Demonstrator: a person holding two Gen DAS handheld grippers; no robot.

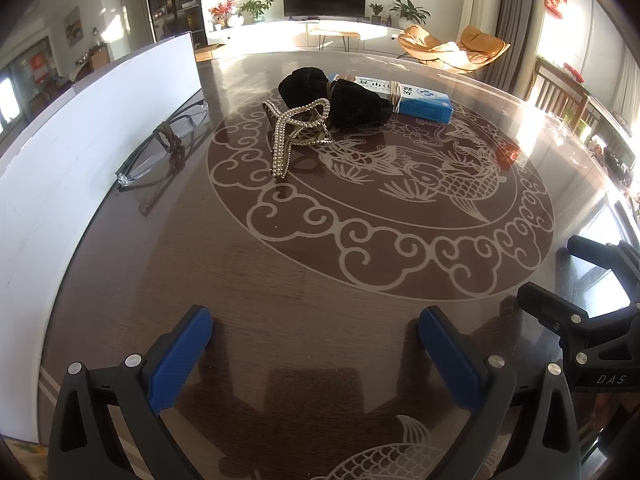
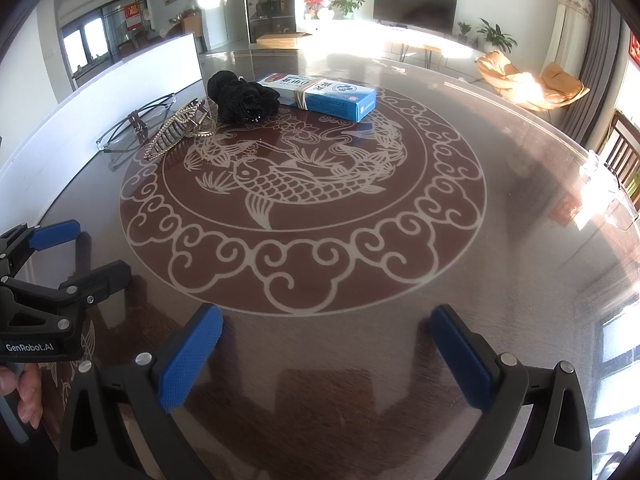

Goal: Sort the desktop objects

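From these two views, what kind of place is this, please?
Most likely a home living room: a television on a low white cabinet, potted plants beside it, orange lounge chairs, and a dark table with a fish design.

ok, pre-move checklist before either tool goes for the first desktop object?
1. Left tool open and holding nothing: ok.
2. Right tool open and holding nothing: ok.
3. Path across the table to the objects free of obstacles: ok.
4. Hair claw standing apart for a clean grasp: not ok, it sits against the black scrunchie.
5. Blue box free to lift: cannot tell, the scrunchie rests against its near end.
6. Glasses reachable: ok, though close to the white board.
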